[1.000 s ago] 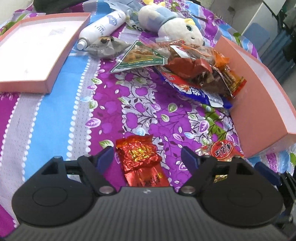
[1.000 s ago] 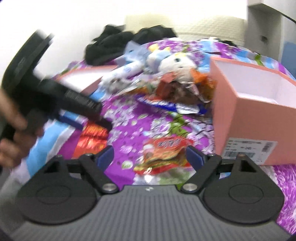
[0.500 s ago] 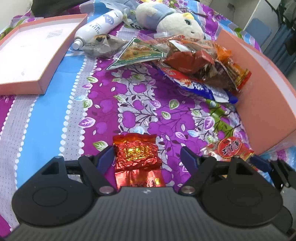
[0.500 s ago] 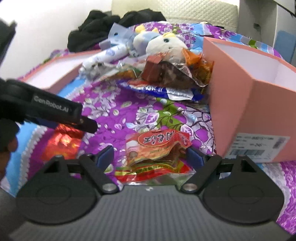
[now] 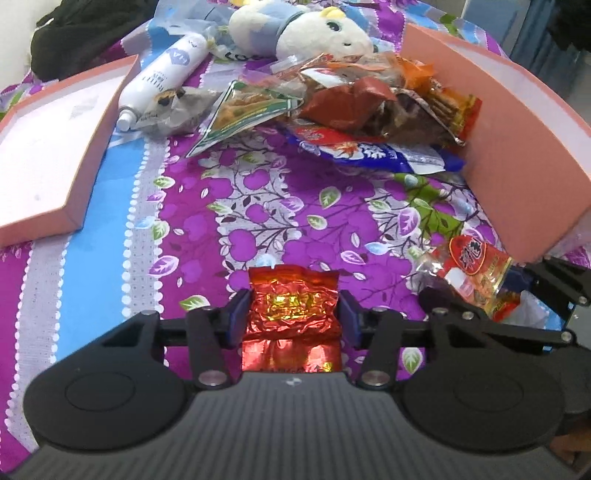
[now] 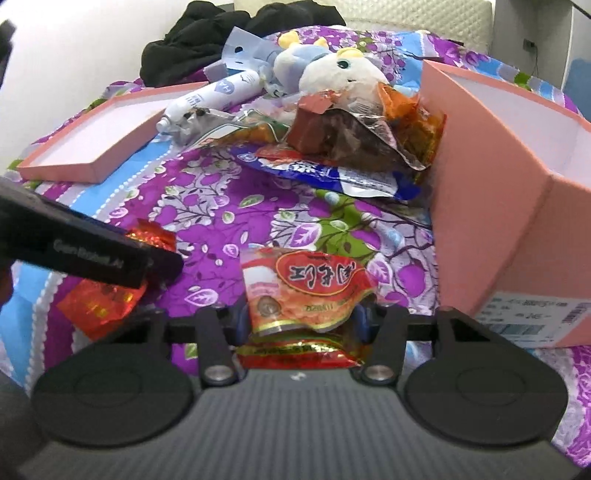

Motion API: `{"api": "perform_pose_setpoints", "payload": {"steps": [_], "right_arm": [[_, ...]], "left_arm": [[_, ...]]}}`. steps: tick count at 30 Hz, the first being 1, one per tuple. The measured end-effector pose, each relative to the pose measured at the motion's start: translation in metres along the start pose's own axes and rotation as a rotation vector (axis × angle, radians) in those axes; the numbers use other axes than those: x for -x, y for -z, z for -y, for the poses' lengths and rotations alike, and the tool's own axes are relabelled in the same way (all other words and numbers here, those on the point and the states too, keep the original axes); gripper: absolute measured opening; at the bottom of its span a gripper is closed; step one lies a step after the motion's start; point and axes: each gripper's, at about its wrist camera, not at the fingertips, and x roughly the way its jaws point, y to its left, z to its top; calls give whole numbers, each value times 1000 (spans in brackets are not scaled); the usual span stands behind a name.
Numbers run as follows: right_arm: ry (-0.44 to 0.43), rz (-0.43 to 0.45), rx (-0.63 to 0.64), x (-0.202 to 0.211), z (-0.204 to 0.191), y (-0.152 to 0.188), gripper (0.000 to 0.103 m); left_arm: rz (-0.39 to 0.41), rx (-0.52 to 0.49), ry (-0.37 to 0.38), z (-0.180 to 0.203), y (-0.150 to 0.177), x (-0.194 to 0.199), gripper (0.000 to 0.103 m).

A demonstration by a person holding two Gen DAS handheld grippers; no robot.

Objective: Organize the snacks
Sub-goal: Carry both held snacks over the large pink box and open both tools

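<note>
Our left gripper (image 5: 293, 319) and right gripper (image 6: 301, 319) are closing on the foil packet (image 5: 293, 310) and the red pouch (image 6: 306, 291), long axes 12–6; pink box (image 6: 491, 206) at 2.

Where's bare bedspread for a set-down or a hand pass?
Free: the bedspread strip between the lid and the pink box, short of the snack pile. The lid's floor is bare too. Crowded: the pile against the box.

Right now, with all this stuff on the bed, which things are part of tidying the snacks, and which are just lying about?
Part of the job:
red foil packet, in the left tool
red-label snack bag, in the right tool
snack pile
pink box
pink lid

Lying about:
plush toy
white bottle
black clothes
</note>
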Motion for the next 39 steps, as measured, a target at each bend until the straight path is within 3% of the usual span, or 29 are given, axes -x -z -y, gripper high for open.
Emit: {"api": "perform_pose_setpoints", "payload": {"steps": [11, 30, 36, 39], "right_arm": [[-5, 46, -41, 45, 10, -6, 54], [63, 280, -161, 190, 15, -27, 54], [111, 325, -195, 230, 26, -26, 54], [136, 331, -213, 242, 35, -23, 54]], "left_arm": [[57, 36, 29, 9, -14, 51, 57], [266, 75, 110, 44, -13, 194, 57], [290, 84, 172, 66, -10, 219, 57], [265, 82, 222, 81, -11, 219, 57]]}}
